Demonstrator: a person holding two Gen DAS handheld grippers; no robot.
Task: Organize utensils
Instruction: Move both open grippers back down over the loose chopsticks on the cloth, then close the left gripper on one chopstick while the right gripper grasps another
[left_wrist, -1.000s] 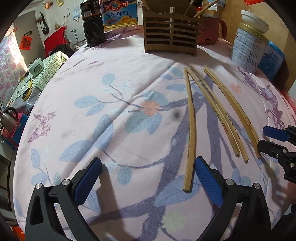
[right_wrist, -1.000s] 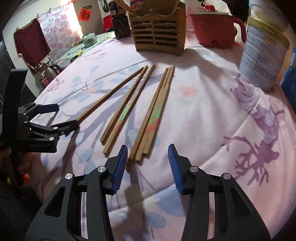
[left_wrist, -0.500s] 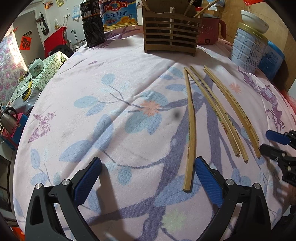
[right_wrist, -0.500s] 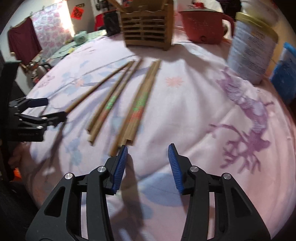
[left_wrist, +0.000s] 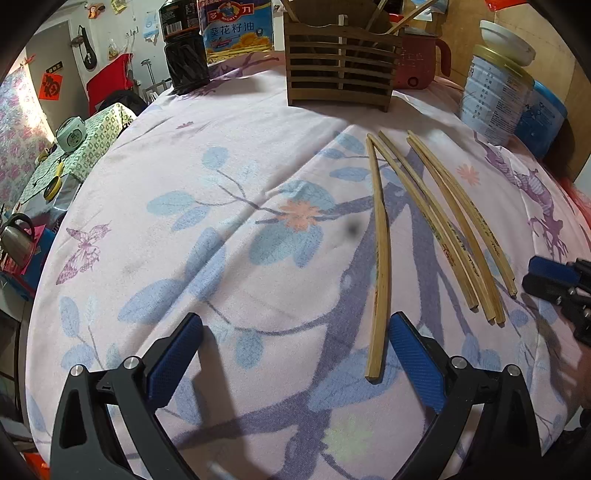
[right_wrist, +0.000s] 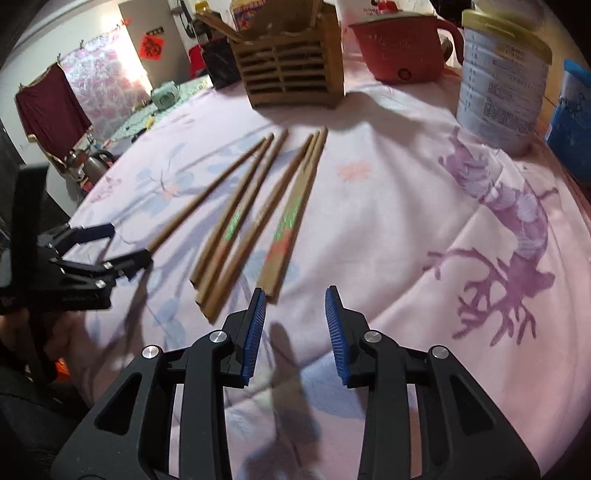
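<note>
Several bamboo chopsticks lie side by side on the pink floral cloth. One lone chopstick (left_wrist: 380, 258) lies apart on the left, its near end just inside my open left gripper (left_wrist: 291, 354), by the right pad. The other chopsticks (left_wrist: 454, 229) lie to its right. In the right wrist view the lone chopstick (right_wrist: 210, 195) and the bundle (right_wrist: 284, 225) end just ahead of my open, empty right gripper (right_wrist: 295, 325). A slatted wooden utensil holder (left_wrist: 340, 70) stands at the far side, also seen in the right wrist view (right_wrist: 291, 66), with chopsticks in it.
A red electric pot (left_wrist: 421, 59), a white tin (left_wrist: 495, 96) with a bowl on it and a blue tub (left_wrist: 539, 118) stand at the far right. A dark bottle (left_wrist: 184, 44) and an oil carton (left_wrist: 236, 26) stand at the far left.
My right gripper has drifted back and to the right, so the chopstick ends now lie ahead and left of it. My left gripper has not moved.
</note>
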